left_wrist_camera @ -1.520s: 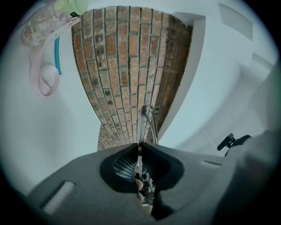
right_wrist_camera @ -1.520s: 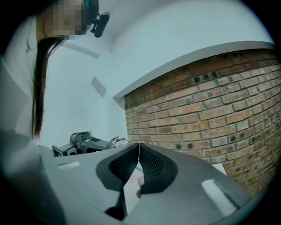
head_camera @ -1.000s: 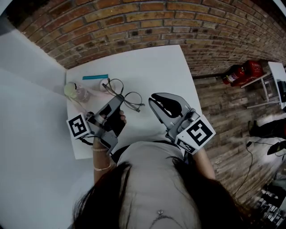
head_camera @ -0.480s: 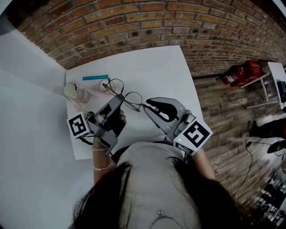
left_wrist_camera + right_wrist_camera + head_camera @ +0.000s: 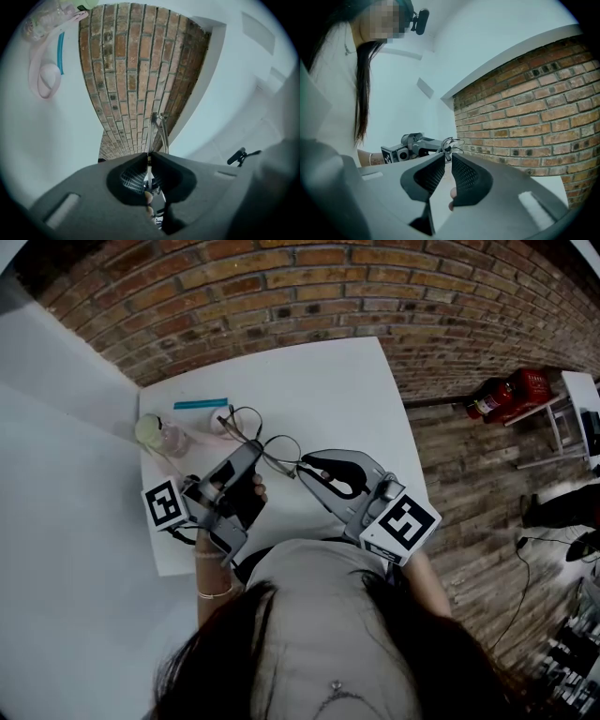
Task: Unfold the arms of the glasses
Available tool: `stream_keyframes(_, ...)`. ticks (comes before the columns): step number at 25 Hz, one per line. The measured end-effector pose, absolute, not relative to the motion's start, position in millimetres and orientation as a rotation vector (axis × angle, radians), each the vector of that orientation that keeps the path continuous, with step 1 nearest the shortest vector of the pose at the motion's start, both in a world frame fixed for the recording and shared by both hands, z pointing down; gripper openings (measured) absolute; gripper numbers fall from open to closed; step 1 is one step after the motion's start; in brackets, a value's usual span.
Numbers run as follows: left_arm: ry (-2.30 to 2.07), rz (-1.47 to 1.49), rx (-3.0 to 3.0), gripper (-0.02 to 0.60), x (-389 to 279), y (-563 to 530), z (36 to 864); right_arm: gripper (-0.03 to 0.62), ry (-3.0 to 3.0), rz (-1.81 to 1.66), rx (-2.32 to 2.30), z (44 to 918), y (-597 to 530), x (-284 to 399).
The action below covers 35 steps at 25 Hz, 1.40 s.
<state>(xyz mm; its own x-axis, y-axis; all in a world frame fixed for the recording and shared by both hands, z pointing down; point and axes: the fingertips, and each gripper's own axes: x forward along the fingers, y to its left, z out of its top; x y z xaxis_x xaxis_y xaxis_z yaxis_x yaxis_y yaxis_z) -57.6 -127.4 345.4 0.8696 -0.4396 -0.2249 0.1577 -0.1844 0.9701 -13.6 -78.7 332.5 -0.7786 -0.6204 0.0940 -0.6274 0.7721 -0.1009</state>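
Left gripper (image 5: 251, 454) is clamped on the thin wire-framed round-lens glasses (image 5: 265, 442), holding them just above the white square table (image 5: 328, 390), while the right gripper (image 5: 302, 465) has its jaws a narrow gap apart, tips right at the glasses' near end.

Thin wire-framed glasses (image 5: 270, 448) sit between the left gripper (image 5: 251, 452) and the right gripper (image 5: 303, 468), with a flat teal strip (image 5: 201, 403) behind them on the white square table (image 5: 328, 390) and a clear plastic bottle (image 5: 159, 435) farther left.
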Motion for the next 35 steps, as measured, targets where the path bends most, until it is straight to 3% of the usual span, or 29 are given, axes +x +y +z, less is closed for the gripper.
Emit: stream_keyframes(35, -0.283, -0.431, 1.680, 0.021, -47.0, -113.9, 376.7, 0.038, -2.962, 0.078, 1.015, 301.3, -72.2, -7.4)
